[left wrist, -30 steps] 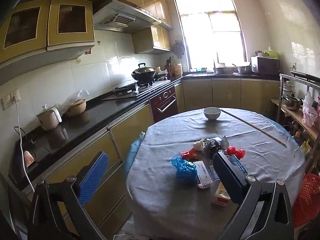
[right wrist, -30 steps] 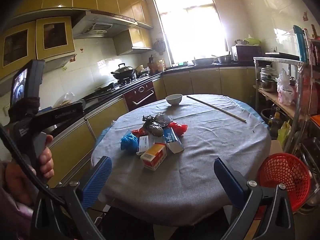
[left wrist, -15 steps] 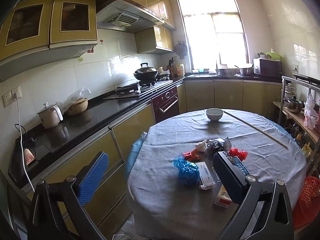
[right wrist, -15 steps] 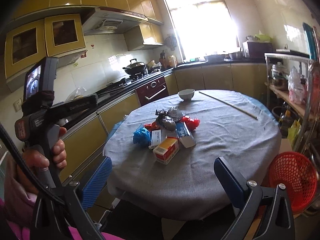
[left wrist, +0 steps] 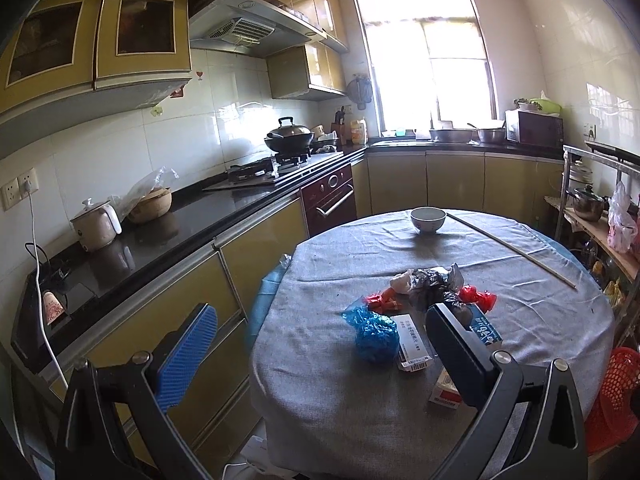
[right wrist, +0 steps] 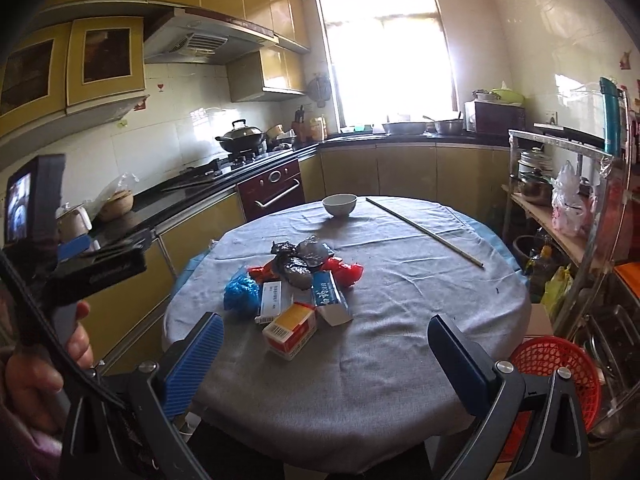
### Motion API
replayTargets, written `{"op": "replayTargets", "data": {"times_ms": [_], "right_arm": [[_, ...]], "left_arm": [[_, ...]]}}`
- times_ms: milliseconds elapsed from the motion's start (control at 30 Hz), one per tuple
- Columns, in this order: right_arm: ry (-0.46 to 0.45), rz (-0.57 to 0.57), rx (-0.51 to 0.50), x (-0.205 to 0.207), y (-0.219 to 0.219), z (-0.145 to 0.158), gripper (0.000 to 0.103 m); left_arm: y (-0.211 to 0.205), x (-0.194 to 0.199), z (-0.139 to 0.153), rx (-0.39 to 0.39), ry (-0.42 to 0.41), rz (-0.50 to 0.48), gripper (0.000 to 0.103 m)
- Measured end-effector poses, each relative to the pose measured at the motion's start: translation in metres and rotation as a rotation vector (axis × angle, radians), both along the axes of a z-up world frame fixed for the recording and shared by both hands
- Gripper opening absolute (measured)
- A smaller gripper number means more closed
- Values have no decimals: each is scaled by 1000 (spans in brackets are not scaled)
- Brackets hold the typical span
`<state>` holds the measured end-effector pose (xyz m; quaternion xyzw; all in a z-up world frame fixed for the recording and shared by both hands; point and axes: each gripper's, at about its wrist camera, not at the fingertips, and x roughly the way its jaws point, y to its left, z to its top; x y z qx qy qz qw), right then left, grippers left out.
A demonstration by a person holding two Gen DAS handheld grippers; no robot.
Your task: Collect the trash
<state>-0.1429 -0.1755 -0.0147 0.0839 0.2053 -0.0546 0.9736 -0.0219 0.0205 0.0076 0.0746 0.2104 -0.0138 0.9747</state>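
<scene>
Both grippers are hovering with fingers spread wide, gripping nothing — the left gripper (left wrist: 320, 344) off the table's left edge, the right gripper (right wrist: 324, 352) over its near edge. The trash pile (right wrist: 296, 284) is lying mid-table on the grey tablecloth (right wrist: 400, 300): blue wrapper (right wrist: 241, 291), yellow-red carton (right wrist: 291, 330), crumpled foil (right wrist: 306, 254). A red basket (right wrist: 554, 364) is standing beside the table's right edge — a white bowl (right wrist: 339, 204) near the far edge.

Both your hand-held grippers close in on the trash.
Your right hand-held gripper (right wrist: 325, 350) nears the tabletop (right wrist: 400, 344); your left hand-held gripper (left wrist: 320, 342) edges right toward the pile (left wrist: 416, 312).
</scene>
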Motion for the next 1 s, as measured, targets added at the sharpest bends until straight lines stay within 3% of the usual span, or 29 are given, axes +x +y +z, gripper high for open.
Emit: {"op": "replayTargets", "data": {"times_ms": [1000], "right_arm": [[33, 29, -18, 77, -2, -2, 103]], "left_arm": [[17, 23, -23, -33, 64, 27, 103]]}}
